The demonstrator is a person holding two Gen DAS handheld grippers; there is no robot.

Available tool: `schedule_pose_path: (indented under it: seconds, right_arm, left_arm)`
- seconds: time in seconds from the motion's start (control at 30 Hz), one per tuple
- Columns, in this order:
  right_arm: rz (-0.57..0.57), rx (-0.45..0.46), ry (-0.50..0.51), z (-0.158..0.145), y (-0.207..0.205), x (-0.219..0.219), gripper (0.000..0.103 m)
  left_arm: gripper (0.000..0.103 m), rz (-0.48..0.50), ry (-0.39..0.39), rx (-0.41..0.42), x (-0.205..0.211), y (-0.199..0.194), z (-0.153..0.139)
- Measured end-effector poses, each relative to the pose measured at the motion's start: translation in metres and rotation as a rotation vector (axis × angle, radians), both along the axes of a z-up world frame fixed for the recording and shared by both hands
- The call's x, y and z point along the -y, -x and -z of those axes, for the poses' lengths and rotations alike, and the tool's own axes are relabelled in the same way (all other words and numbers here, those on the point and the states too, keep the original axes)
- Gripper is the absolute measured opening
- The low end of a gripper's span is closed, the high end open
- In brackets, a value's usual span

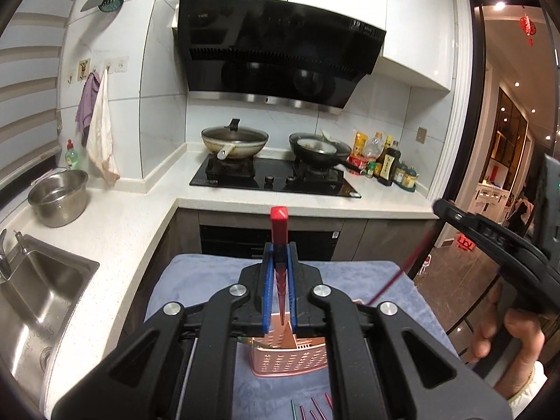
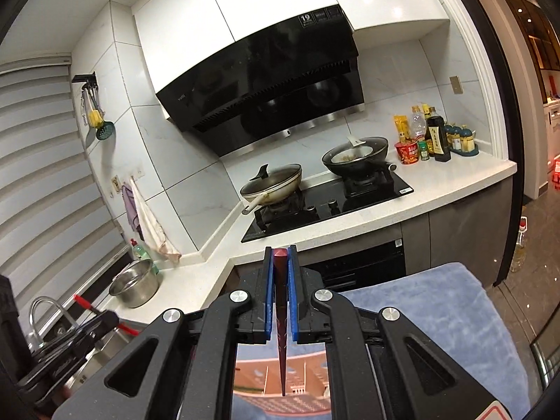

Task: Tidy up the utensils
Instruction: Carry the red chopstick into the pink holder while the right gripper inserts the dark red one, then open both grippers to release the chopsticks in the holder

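My left gripper (image 1: 279, 250) is shut on a red chopstick (image 1: 279, 224), thick end up, its tip pointing down toward a pink perforated utensil basket (image 1: 290, 358) on a blue towel (image 1: 203, 280). My right gripper (image 2: 280, 255) is shut on another red chopstick (image 2: 280, 280), its tip hanging over the same pink basket (image 2: 280, 378). The right gripper also shows at the right of the left wrist view (image 1: 497, 245) with its thin chopstick (image 1: 402, 269). The left gripper shows at lower left of the right wrist view (image 2: 87, 325). Several loose chopsticks (image 1: 311, 407) lie on the towel.
A sink (image 1: 38, 294) and a steel pot (image 1: 59, 197) are on the left counter. A stove (image 1: 276, 178) with two pans sits behind, with sauce bottles (image 1: 385, 164) at its right. A doorway (image 1: 507, 122) opens at the right.
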State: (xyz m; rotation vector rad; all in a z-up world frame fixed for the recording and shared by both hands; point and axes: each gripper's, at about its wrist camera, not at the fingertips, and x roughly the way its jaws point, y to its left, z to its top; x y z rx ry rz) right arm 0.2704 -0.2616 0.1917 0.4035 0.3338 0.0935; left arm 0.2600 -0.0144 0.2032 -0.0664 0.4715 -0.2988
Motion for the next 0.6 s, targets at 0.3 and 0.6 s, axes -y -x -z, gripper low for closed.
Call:
schedule_pose_path:
  seconds: [0.3, 0.6]
  right_arm:
    - [-0.016, -0.112, 0.043, 0.045, -0.034, -0.013, 0.007]
    - [0.071, -0.087, 0.109, 0.045, -0.018, -0.006, 0.048]
  left_arm:
    - [0.007, -0.011, -0.024, -0.097, 0.003, -0.02, 0.044]
    - [0.058, -0.115, 0.0, -0.099, -0.008, -0.018, 0.048]
